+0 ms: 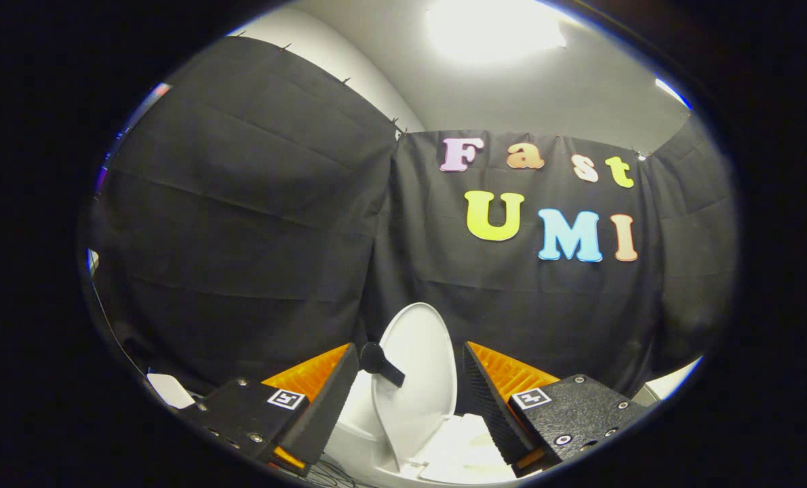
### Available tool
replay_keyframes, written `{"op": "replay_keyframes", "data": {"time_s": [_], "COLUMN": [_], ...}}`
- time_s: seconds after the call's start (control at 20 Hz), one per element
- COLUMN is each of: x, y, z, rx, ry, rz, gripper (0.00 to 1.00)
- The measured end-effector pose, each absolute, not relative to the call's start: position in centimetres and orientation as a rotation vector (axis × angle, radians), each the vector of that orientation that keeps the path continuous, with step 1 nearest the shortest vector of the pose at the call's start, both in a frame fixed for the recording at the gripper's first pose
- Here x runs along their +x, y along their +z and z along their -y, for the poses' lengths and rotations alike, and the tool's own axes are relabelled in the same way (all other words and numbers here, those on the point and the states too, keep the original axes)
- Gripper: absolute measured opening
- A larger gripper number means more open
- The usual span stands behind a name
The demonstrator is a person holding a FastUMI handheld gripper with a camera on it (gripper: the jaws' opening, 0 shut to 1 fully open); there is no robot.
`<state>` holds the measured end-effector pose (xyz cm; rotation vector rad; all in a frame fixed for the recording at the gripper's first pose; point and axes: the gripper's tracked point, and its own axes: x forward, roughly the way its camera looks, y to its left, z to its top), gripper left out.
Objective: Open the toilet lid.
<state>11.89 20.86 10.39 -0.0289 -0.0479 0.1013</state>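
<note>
Gripper view: we find the toilet lid (417,373) raised upright, gripper (410,400) released, task essentially complete.

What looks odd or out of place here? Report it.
Nothing stands out. The toilet lid stands raised between the open gripper fingers, which do not touch it. A black knob sticks out from the lid's edge.

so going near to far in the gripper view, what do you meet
The open gripper, its fingers touching nothing → white oval toilet lid raised upright between them, small black knob at its edge → black cloth booth wall.
</note>
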Motion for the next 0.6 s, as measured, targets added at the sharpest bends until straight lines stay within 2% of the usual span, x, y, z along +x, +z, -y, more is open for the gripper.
{"op": "replay_keyframes", "data": {"time_s": [0.6], "x": [5.7], "y": [11.4], "z": [-10.5], "rx": [0.027], "ry": [0.005], "rz": [0.085], "gripper": [0.95]}}
